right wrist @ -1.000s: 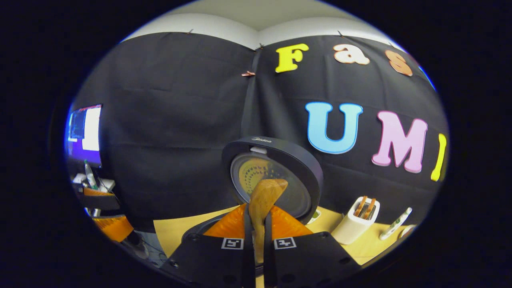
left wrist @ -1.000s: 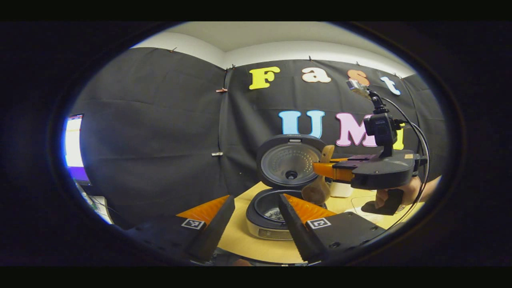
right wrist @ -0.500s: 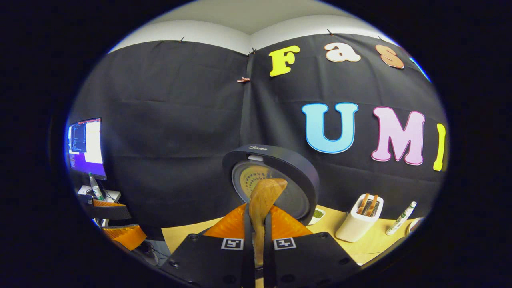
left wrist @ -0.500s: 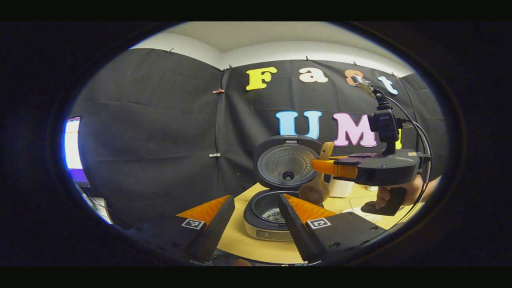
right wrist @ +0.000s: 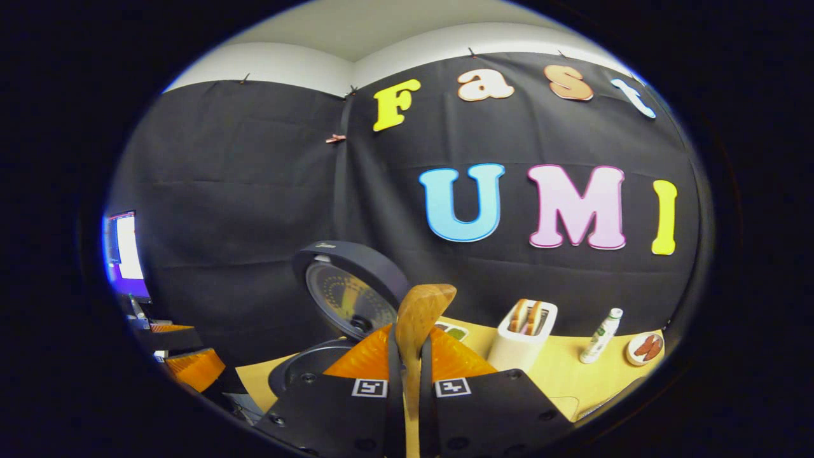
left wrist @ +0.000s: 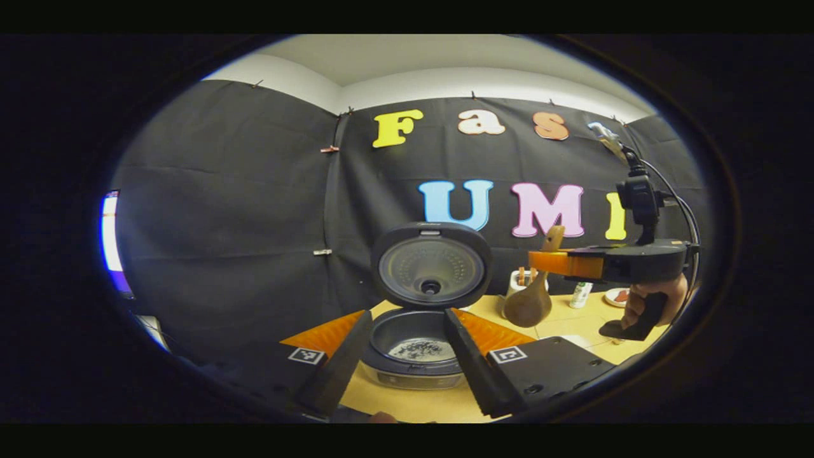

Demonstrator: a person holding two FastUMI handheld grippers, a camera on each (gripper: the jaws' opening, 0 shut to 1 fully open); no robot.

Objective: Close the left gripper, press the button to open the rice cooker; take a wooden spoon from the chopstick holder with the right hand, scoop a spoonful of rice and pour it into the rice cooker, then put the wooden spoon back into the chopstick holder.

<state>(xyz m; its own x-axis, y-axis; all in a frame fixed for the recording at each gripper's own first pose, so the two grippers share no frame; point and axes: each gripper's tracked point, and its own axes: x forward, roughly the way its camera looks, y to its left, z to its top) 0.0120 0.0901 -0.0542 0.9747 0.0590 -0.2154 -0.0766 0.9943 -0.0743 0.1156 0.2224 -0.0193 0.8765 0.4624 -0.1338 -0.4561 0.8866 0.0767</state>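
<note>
The rice cooker (left wrist: 416, 369) stands open on the yellow table, its round lid (left wrist: 431, 264) upright and dark grains in the pot. My left gripper (left wrist: 407, 316) hangs open just in front of it, with nothing between its fingers. My right gripper (left wrist: 537, 261) is level, to the right of the cooker, shut on the handle of the wooden spoon (left wrist: 530, 304), whose bowl hangs downward. In the right gripper view the spoon (right wrist: 421, 312) stands up between the shut fingers of that gripper (right wrist: 408, 337), beside the cooker lid (right wrist: 346, 296). The white chopstick holder (right wrist: 523, 337) with wooden utensils stands just right of it.
A person's hand (left wrist: 655, 299) grips the right gripper's handle. A small white bottle (right wrist: 600, 335) and a little plate (right wrist: 645, 348) sit right of the holder. A small dish (right wrist: 453, 331) of green stuff lies behind the spoon. A lit monitor (right wrist: 127, 254) glows at far left.
My right gripper has carried the spoon to the right, from over the cooker pot to the space near the chopstick holder. The left gripper stays open and has turned slightly.
</note>
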